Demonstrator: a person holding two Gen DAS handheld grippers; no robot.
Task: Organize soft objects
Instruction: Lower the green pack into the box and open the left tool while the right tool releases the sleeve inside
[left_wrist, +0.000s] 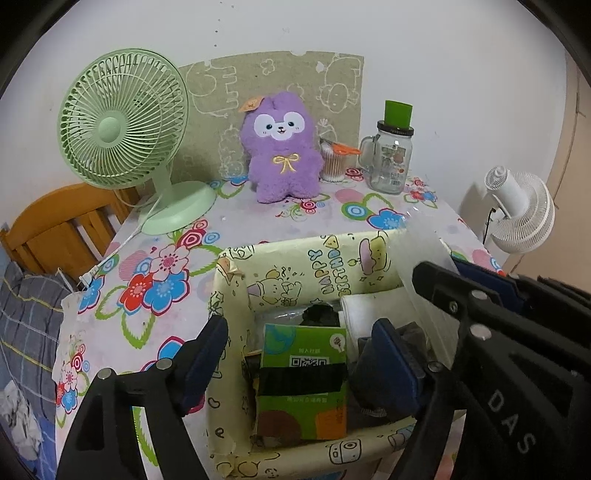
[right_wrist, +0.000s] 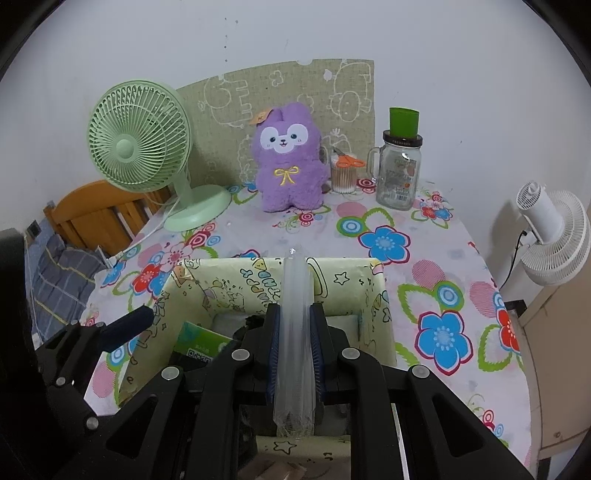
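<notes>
A yellow cartoon-print box (left_wrist: 295, 258) stands on the floral table; it also shows in the right wrist view (right_wrist: 343, 280). Inside lie a green card pack with a black band (left_wrist: 303, 376), a white folded item (left_wrist: 360, 310) and dark cloth. My right gripper (right_wrist: 294, 332) is shut on a clear plastic bag (right_wrist: 295, 295), held edge-on above the box; the bag also shows in the left wrist view (left_wrist: 424, 266). My left gripper (left_wrist: 299, 358) is open over the box, one finger outside its left wall, one inside. A purple plush toy (left_wrist: 282, 147) sits upright at the back.
A green desk fan (left_wrist: 122, 122) stands back left, its cable running off the left edge. A cotton-swab cup with orange scissors (left_wrist: 334, 158) and a glass jar with a green cup on it (left_wrist: 391, 155) stand back right. A wooden chair (left_wrist: 55, 225) is left; a white fan (left_wrist: 524, 210) is right.
</notes>
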